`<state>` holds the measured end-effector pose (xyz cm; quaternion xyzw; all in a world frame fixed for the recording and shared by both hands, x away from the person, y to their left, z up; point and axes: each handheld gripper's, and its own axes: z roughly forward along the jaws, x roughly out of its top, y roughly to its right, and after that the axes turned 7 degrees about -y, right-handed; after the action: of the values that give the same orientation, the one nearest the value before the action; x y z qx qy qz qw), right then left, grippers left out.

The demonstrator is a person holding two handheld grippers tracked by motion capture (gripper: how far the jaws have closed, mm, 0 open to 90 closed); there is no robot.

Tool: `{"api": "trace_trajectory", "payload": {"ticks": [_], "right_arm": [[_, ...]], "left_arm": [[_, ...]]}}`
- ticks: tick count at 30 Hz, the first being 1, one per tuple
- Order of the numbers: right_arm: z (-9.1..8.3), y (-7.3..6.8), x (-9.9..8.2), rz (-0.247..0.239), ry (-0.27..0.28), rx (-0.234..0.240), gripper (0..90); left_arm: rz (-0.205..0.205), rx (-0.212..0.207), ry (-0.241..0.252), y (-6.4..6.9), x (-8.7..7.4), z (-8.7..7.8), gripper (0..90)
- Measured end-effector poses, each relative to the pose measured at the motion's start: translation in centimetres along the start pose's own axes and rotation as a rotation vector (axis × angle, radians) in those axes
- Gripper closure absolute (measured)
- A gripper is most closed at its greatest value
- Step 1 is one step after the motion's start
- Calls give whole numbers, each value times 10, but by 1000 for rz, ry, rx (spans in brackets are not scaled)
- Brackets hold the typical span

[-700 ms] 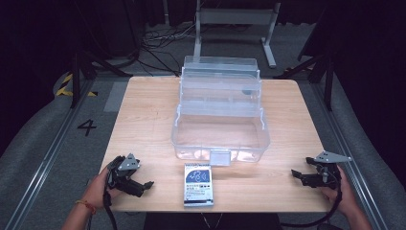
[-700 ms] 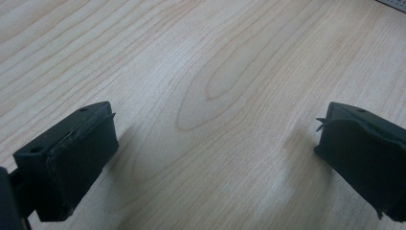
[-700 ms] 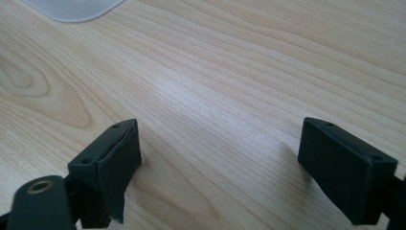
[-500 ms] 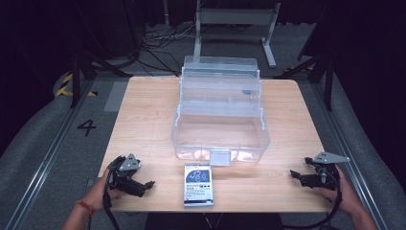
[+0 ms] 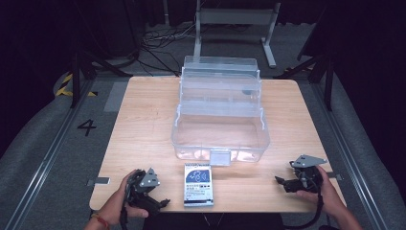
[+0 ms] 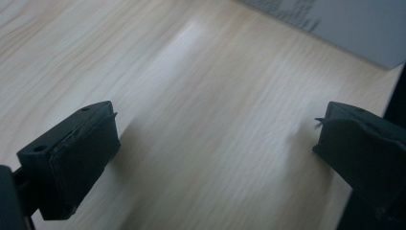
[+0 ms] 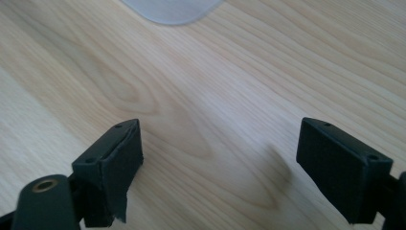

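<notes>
A clear plastic tiered box [image 5: 220, 139] stands open in the middle of the wooden table [image 5: 143, 124]. In front of it a flat white packet with a dark blue label [image 5: 198, 184] lies near the front edge. My left gripper [image 5: 160, 201] is held low at the front left, just left of the packet, jaws open over bare wood [image 6: 210, 139]; the packet's pale edge [image 6: 335, 24] is beyond them. My right gripper [image 5: 282, 182] sits at the front right, open with nothing between its fingers [image 7: 220, 148], pointing at a corner of the box [image 7: 172, 7].
Metal rails run along both sides of the table on the grey floor [image 5: 48, 143]. A metal stand [image 5: 234, 19] and loose cables lie behind the table. Bare wood lies left and right of the box.
Both hands have come inward along the front edge: the left gripper to the right toward the packet, the right gripper a little to the left. Box and packet have not moved.
</notes>
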<state>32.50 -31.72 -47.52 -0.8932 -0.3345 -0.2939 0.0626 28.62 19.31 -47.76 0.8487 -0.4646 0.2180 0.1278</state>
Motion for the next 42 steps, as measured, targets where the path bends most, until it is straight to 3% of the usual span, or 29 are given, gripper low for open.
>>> {"api": "trace_trajectory", "payload": {"ticks": [6,10,22,26,27,30,31,35,37,42], "right_arm": [[12,-33,17,-29,16,106,171],[15,-47,25,-76,21,113,179],[9,-86,36,-204,63,209,206],[9,-94,43,-226,73,236,210],[8,-96,44,-232,77,241,210],[7,-107,51,-265,95,254,216],[8,-111,54,-274,99,261,219],[11,-129,65,-306,97,264,255],[14,-134,69,-320,89,273,247],[19,-138,69,-337,74,267,246]], "left_arm": [[-5,1,22,19,19,13,17],[-14,8,28,32,33,20,36],[45,-23,32,62,61,37,44],[63,-38,0,53,53,30,46],[67,-40,12,49,51,28,59],[48,-43,28,26,44,21,199],[36,-35,28,22,43,20,165],[79,-29,45,2,45,16,159],[86,-48,56,-6,48,18,172],[130,-92,43,-15,58,28,186]]}}
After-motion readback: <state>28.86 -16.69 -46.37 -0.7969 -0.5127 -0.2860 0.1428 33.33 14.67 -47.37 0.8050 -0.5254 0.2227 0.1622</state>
